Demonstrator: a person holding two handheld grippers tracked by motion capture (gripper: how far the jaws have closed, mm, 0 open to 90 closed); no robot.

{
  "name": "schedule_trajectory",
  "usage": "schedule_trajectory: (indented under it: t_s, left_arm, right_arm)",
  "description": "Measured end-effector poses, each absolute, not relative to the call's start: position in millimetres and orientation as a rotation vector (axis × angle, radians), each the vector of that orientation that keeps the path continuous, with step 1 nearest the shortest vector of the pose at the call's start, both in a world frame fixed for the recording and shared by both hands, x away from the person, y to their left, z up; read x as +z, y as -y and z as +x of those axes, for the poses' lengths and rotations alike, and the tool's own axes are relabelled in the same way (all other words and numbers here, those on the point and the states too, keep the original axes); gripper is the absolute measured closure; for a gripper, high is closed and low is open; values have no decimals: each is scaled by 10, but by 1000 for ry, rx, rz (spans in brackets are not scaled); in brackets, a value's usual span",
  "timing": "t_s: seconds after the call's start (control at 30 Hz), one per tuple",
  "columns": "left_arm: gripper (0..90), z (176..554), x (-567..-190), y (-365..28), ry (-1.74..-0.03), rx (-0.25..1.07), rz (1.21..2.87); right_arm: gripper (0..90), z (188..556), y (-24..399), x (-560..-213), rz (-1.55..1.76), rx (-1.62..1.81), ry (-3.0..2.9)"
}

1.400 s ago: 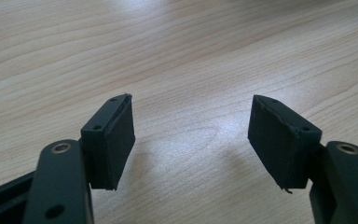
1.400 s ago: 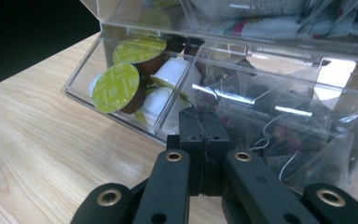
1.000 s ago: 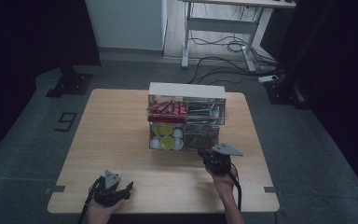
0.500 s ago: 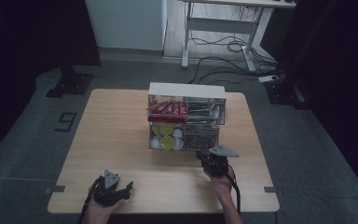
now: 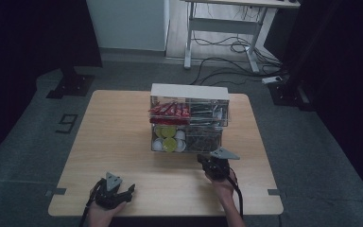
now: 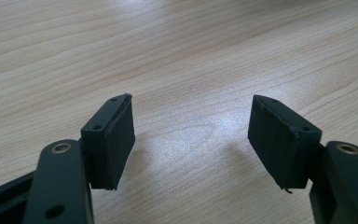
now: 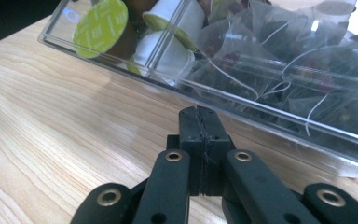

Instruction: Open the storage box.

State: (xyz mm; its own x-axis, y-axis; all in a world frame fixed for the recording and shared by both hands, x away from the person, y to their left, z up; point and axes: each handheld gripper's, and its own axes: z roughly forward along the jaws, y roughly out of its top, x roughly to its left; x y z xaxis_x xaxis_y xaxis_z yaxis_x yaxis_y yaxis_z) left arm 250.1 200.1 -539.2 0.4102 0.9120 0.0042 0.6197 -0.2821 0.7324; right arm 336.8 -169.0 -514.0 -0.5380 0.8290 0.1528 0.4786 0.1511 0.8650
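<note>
Clenched right gripper (image 5: 207,160) just short of clear organizer (image 5: 189,118); left gripper (image 5: 127,190) idle.

High view: organizer mid-surface (image 5: 123,137), right gripper just before its lower drawer. Left gripper view: fingers (image 6: 109,140) released over bare wood. Right gripper view: fingers (image 7: 200,128) pressed together, holding nothing, near tea bags (image 7: 279,51) and capsules (image 7: 100,21); could shove the whole box rather than catch the drawer.

Overhead table (image 5: 123,142) view; two close tool-mounted views
</note>
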Motion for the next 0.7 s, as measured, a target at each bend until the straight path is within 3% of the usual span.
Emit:
schedule_trajectory:
  t_s: [0.7]
  left_arm:
    - [315, 2505, -5386, -2022, -1300, 572, 2008]
  right_arm:
    - [887, 3360, 1733, -5124, 1264, 1350, -2055]
